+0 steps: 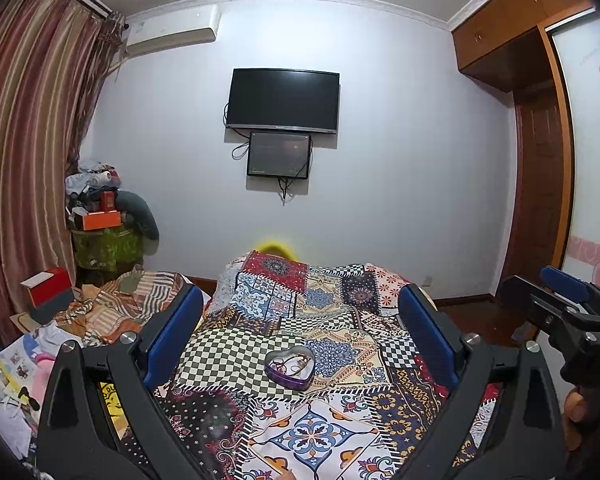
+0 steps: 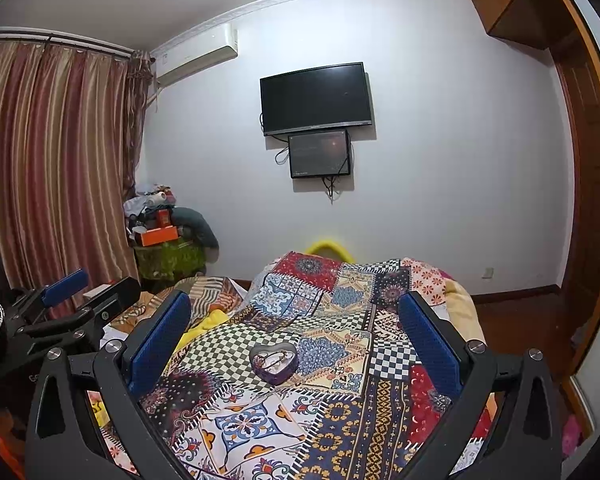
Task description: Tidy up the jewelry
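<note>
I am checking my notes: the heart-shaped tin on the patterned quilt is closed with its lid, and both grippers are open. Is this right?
Not quite. The heart-shaped tin has no lid on; the left wrist view shows jewelry inside. It does sit on the patterned quilt, and the left gripper and right gripper are open.

A heart-shaped tin (image 1: pixel 289 369), purple-walled with a silvery rim, sits open and upright on the patchwork quilt (image 1: pixel 324 432). Thin jewelry pieces (image 1: pixel 290 365) (chains or rings, too small to tell) lie tangled inside it.
</note>
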`<state>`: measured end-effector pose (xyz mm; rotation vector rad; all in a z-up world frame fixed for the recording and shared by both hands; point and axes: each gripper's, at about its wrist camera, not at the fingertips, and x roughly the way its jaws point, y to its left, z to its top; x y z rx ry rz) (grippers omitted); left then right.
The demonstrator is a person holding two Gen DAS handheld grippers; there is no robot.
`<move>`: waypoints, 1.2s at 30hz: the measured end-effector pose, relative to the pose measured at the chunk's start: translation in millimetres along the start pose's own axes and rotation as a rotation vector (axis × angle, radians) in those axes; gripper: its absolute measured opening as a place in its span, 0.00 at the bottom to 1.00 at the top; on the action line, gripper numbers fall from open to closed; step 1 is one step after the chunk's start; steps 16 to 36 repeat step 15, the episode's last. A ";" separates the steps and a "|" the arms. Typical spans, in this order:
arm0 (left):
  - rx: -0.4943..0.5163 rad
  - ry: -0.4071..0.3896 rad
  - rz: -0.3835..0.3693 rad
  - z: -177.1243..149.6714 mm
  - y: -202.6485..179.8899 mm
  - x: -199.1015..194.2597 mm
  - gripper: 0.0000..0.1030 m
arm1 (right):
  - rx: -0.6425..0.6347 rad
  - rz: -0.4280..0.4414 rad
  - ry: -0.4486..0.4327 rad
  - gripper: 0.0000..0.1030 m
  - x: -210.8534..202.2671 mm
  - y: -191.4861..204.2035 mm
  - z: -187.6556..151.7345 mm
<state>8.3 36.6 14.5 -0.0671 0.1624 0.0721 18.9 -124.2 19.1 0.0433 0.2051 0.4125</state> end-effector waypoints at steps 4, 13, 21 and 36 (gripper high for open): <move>-0.002 0.010 -0.005 -2.2 0.1 1.9 0.95 | 0.001 0.001 0.005 1.00 1.4 -0.4 0.4; 0.009 0.027 -0.018 -7.2 -0.8 9.4 0.95 | 0.006 0.000 0.021 1.00 7.8 -1.1 -2.8; 0.009 0.029 -0.018 -8.3 0.6 10.7 0.95 | 0.008 -0.001 0.027 1.00 10.7 -2.3 -3.7; 0.009 0.029 -0.018 -8.3 0.6 10.7 0.95 | 0.008 -0.001 0.027 1.00 10.7 -2.3 -3.7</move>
